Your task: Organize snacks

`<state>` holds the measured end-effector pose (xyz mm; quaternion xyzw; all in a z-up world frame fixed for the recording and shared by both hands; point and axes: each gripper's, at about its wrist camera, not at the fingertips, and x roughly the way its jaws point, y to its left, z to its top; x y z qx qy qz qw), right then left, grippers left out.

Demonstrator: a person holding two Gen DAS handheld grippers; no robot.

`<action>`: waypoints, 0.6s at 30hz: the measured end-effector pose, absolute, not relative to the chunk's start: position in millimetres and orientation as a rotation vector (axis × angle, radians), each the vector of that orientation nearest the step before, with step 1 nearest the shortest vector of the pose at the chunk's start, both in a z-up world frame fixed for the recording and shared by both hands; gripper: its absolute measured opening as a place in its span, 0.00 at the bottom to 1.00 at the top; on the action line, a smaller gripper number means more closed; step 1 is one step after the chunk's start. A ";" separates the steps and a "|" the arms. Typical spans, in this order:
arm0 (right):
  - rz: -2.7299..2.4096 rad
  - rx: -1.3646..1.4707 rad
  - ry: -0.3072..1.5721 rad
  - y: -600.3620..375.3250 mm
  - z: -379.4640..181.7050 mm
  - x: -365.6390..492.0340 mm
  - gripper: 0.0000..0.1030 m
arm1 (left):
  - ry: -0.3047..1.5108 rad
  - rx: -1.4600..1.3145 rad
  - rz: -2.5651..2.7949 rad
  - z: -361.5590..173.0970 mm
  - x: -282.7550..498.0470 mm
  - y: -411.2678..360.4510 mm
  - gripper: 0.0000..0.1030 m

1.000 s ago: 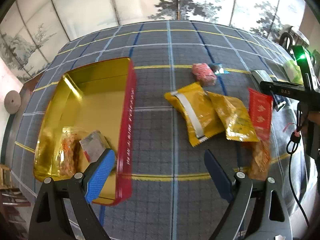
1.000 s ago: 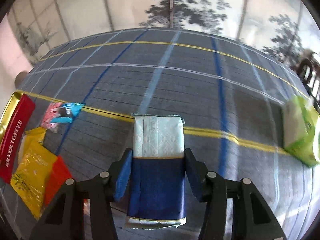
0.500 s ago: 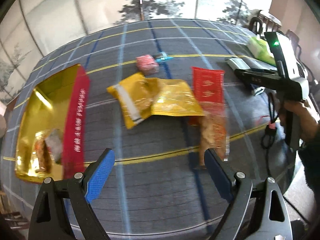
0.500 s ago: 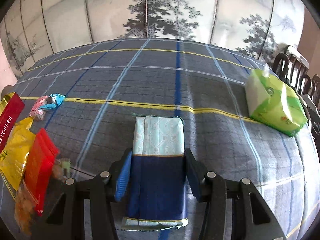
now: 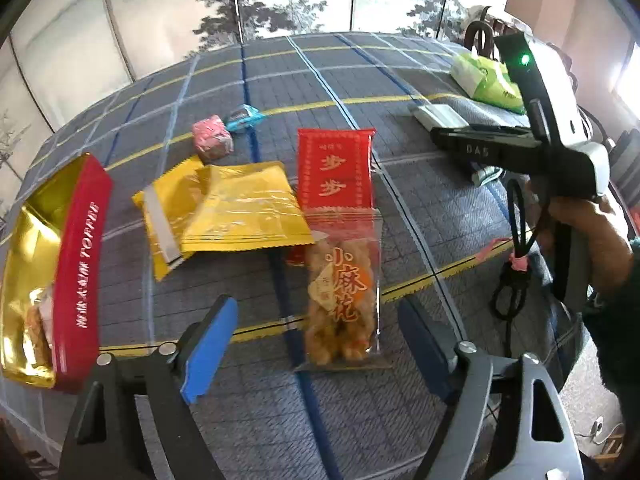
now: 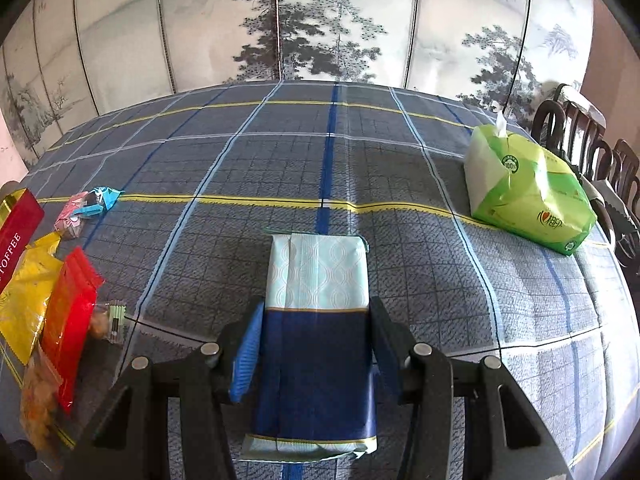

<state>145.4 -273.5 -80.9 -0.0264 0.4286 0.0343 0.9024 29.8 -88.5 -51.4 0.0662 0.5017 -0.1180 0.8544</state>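
Note:
My left gripper [image 5: 316,344] is open and empty, its fingers either side of a clear packet of fried twists [image 5: 340,300] with a red header [image 5: 335,172]. Two yellow packets [image 5: 224,212] lie left of it, a pink candy [image 5: 212,142] and a blue candy [image 5: 244,117] beyond. A gold tin with a red side [image 5: 78,268] at the far left holds a few snacks. My right gripper [image 6: 316,352] is shut on a blue and pale-green packet [image 6: 316,320], seen also in the left wrist view [image 5: 440,117].
A green tissue pack [image 6: 528,196] sits at the right of the plaid tablecloth [image 6: 320,152]. Dark wooden chairs [image 6: 592,148] stand beyond the right edge. A painted folding screen backs the table.
My left gripper has swung right, away from the gold tin, and now straddles the fried twist packet. My right gripper has kept hold of the blue packet while turning slightly.

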 end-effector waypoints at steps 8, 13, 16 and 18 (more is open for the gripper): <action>0.072 -0.053 0.886 -272.2 -81.5 145.1 0.50 | 1.110 0.128 -0.244 -68.4 39.8 -93.5 0.60; 0.072 -0.053 0.886 -271.8 -81.6 145.2 0.50 | 1.118 0.118 -0.264 -70.1 41.8 -96.3 0.45; 0.072 -0.053 0.886 -272.2 -81.5 145.1 0.50 | 1.113 0.124 -0.285 -68.5 38.3 -99.1 0.33; 0.072 -0.053 0.886 -272.2 -81.5 145.2 0.50 | 1.110 0.122 -0.289 -68.3 37.6 -99.2 0.33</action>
